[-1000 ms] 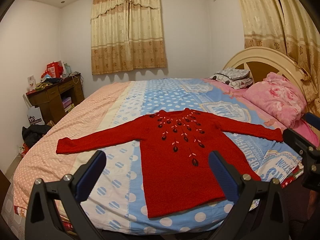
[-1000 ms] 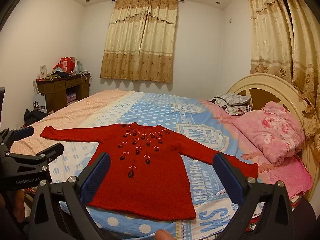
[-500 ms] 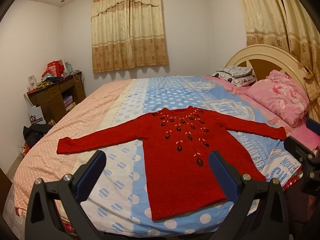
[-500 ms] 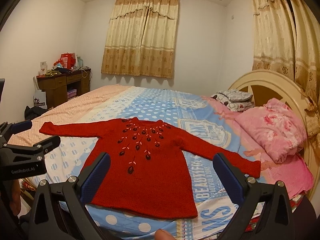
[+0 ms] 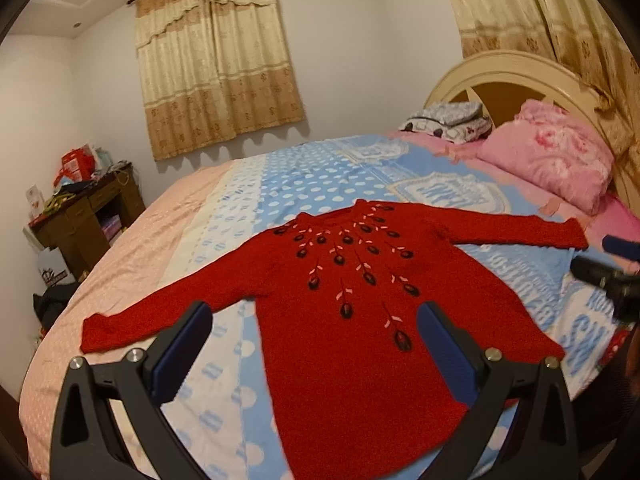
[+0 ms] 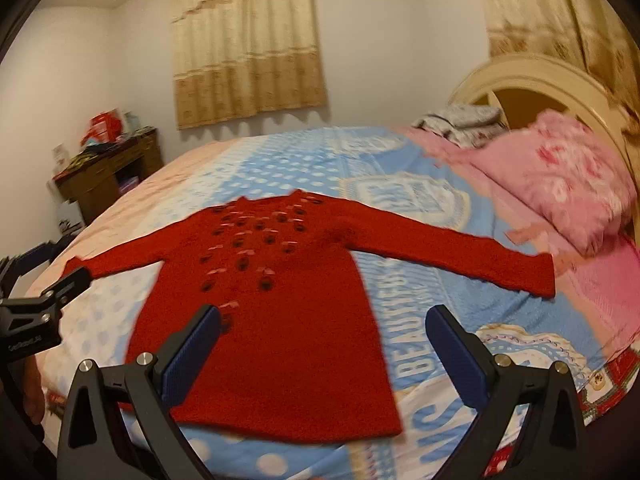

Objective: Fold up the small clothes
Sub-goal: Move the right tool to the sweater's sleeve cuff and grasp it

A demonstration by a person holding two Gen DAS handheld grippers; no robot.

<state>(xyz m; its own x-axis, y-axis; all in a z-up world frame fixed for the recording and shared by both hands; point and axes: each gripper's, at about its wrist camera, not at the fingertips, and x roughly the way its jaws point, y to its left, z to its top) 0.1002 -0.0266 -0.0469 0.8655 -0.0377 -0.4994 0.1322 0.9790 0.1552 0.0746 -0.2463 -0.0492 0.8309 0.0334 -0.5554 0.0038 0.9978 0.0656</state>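
On the bed (image 5: 224,216) ahead of us, the red sweater (image 5: 352,320) lies flat and face up, both sleeves spread out sideways, its hem nearest us and its collar pointing away toward the far window. Its long axis therefore runs straight away from our fingers, while the sleeves run across them.

Our left gripper (image 5: 316,344) hangs above the hem end with its jaws spread wide and holding nothing; the left sleeve (image 5: 160,312) ends just past its left finger. Our right gripper (image 6: 324,344) is likewise wide apart and empty, hovering over the lower right side of the sweater, with the right sleeve (image 6: 460,256) stretching off toward the pink pillow (image 6: 568,180). The right view is blurred, so fine detail there is uncertain.

We judge that no fold is made yet, and each sleeve sits nearer to the gripper on its own side. So each of the 2 grippers would probably take its own cuff and carry it inward across the body.

We see no basket or box for the clothes.
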